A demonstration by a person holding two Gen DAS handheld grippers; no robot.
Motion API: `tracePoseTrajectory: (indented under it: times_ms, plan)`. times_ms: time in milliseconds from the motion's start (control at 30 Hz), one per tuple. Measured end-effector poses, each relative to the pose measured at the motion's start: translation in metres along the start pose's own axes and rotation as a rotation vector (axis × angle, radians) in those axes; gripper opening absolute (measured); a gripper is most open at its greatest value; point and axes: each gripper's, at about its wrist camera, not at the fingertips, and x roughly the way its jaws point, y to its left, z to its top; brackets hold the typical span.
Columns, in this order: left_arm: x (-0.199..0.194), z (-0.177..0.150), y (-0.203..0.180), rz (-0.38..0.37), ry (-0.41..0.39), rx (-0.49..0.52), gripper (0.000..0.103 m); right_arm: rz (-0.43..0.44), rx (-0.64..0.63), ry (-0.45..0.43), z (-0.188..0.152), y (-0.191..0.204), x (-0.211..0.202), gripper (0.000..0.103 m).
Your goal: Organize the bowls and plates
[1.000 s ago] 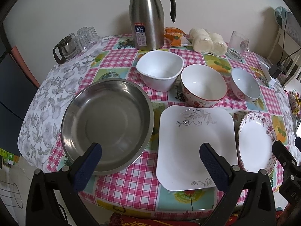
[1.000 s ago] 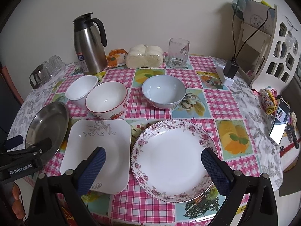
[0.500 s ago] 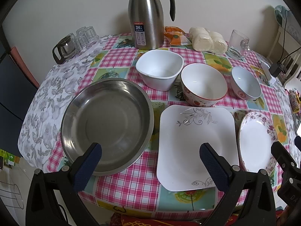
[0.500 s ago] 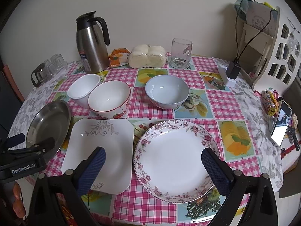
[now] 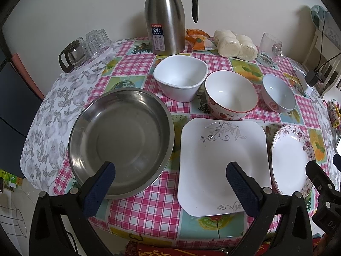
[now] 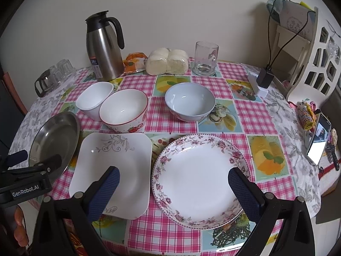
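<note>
On the checked tablecloth, a steel dish (image 5: 121,140) lies front left, a square white plate (image 5: 221,162) in the middle and a round floral plate (image 6: 198,179) to the right. Behind them stand a square white bowl (image 5: 181,76), a strawberry-patterned bowl (image 5: 230,95) and a pale blue bowl (image 6: 189,101). My left gripper (image 5: 170,183) hovers open over the table's front edge, between the steel dish and the square plate. My right gripper (image 6: 173,189) is open in front of the floral plate. Both hold nothing.
At the back stand a steel thermos jug (image 5: 166,19), a packet of buns (image 5: 234,44), an orange snack bag (image 5: 198,40), a glass mug (image 6: 205,58) and a glass pot with tumblers (image 5: 85,47). A phone (image 6: 319,143) and a white chair (image 6: 313,49) are at the right.
Both views have shifted slightly; the right gripper has drifted a little leftward and the dishes sit a bit further right in its view. No dish has moved and both grippers stay open.
</note>
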Motion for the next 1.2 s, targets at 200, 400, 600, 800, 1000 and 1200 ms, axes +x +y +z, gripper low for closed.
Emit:
tracePoseTrajectory:
  times_ms: [200,400,600,800,1000,1200]
  plan:
    - [0.003,-0.002,0.0,0.003,0.008,-0.005,0.103,0.001,0.001,0.016,-0.001,-0.001,0.003,0.103]
    - [0.003,-0.003,-0.001,0.0,0.012,0.0,0.103,0.001,0.004,0.027,-0.002,-0.002,0.005,0.103]
    - [0.003,-0.003,-0.001,0.0,0.013,-0.001,0.103,0.001,0.002,0.03,-0.002,-0.002,0.005,0.103]
    - [0.002,-0.004,0.003,-0.009,0.015,-0.016,0.103,0.003,0.001,0.036,-0.004,0.0,0.006,0.103]
    - [0.002,-0.003,0.011,-0.03,0.011,-0.043,0.103,0.004,-0.003,0.043,-0.004,0.004,0.008,0.103]
    - [0.005,-0.001,0.025,-0.068,0.016,-0.074,0.103,0.005,-0.02,0.051,-0.003,0.014,0.011,0.103]
